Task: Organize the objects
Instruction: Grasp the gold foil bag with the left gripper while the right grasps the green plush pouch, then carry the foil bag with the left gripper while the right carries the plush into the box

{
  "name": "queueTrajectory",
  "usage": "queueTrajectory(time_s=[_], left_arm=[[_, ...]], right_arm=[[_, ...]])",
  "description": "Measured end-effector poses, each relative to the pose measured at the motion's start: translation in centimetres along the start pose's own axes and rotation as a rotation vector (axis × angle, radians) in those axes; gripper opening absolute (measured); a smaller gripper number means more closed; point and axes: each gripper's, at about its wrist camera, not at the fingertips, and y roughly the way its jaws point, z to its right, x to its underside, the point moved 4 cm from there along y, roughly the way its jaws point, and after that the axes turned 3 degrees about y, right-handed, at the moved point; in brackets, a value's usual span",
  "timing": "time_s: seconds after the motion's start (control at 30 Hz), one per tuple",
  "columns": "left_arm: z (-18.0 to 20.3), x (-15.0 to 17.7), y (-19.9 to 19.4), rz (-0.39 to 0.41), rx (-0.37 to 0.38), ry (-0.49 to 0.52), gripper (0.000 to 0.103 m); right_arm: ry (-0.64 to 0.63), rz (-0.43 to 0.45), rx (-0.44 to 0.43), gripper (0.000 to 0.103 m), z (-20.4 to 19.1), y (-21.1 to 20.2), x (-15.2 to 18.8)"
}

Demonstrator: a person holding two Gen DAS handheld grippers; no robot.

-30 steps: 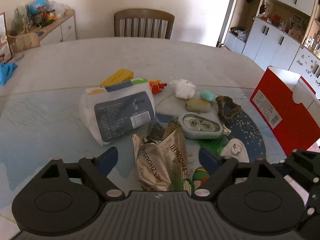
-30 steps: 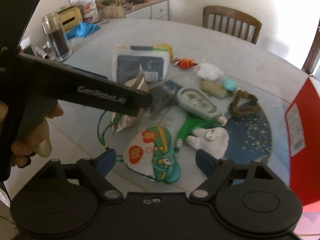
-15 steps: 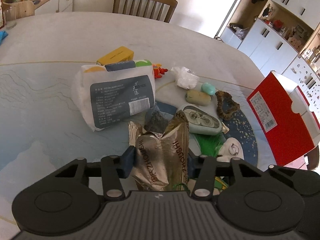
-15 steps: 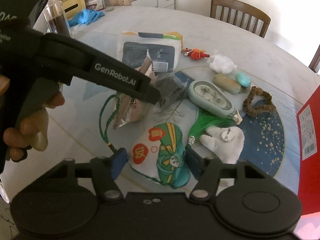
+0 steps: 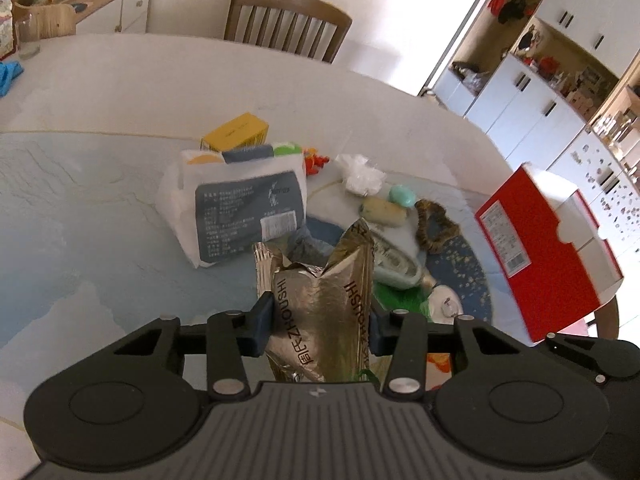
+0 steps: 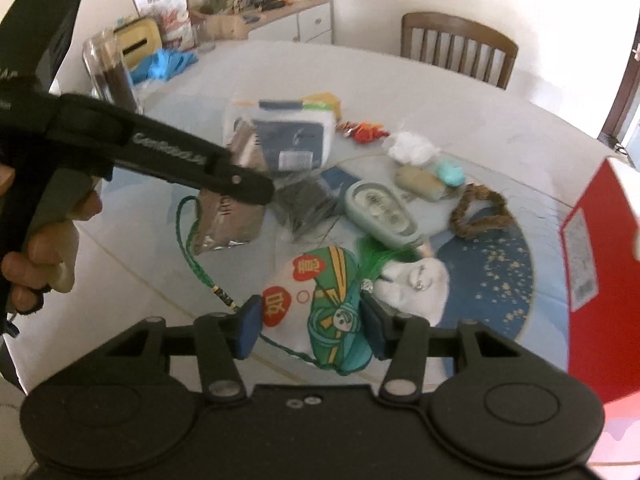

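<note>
Left claw (image 5: 318,322) has just clenched the foil pouch (image 5: 320,304); right claw (image 6: 308,326) has closed around the green sachet (image 6: 320,312), both ready to lift off the tabletop (image 5: 100,220).

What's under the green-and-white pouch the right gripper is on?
Under the pouch only the table's glass top shows at its edges, plus a green cord running leftward from it. Anything beneath its middle is covered.

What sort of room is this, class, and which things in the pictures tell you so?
Most likely a home dining room. A big round table has a wooden chair drawn up to it, white cupboards with open shelves of ornaments line one wall, and a cluttered sideboard stands behind.
</note>
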Motion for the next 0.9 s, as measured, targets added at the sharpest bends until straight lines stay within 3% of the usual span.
queueTrajectory(time_s=[0.47, 0.9], left_arm=[[2.3, -1.4, -5.1, 0.072, 0.046, 0.062, 0.044], [6.7, -2.5, -5.7, 0.101, 0.048, 0.117, 0.044]], right_arm=[[0.151, 0.194, 0.040, 0.051, 3.3, -8.2, -0.7], [0.250, 0.315, 0.134, 0.051, 8.8, -13.9, -0.3]])
